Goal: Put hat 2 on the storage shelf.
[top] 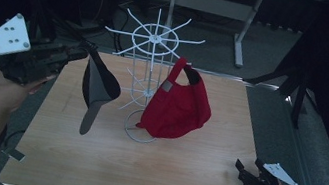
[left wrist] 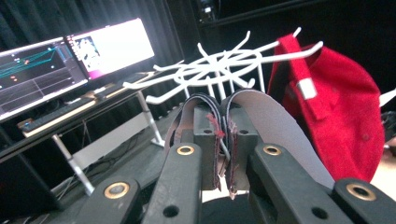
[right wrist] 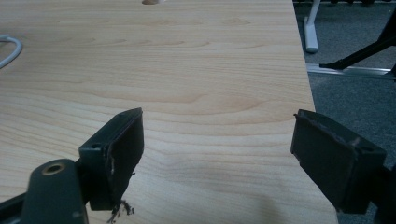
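Ahead of the left tongs [top: 89,48], the white wire rack [top: 156,35] spreads its radial arms across the way, and the red cap [top: 176,107] hanging on it blocks the side beyond. The grey cap [top: 97,86] dangling from the left tongs takes up the gap beside the rack's post. Before the right tongs [top: 242,167], the bench [top: 199,174] lies bare up to the rack's ring foot [top: 137,136].

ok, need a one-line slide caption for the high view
Left gripper lifts a grey cap by its strap beside the white wire rack holding a red cap.
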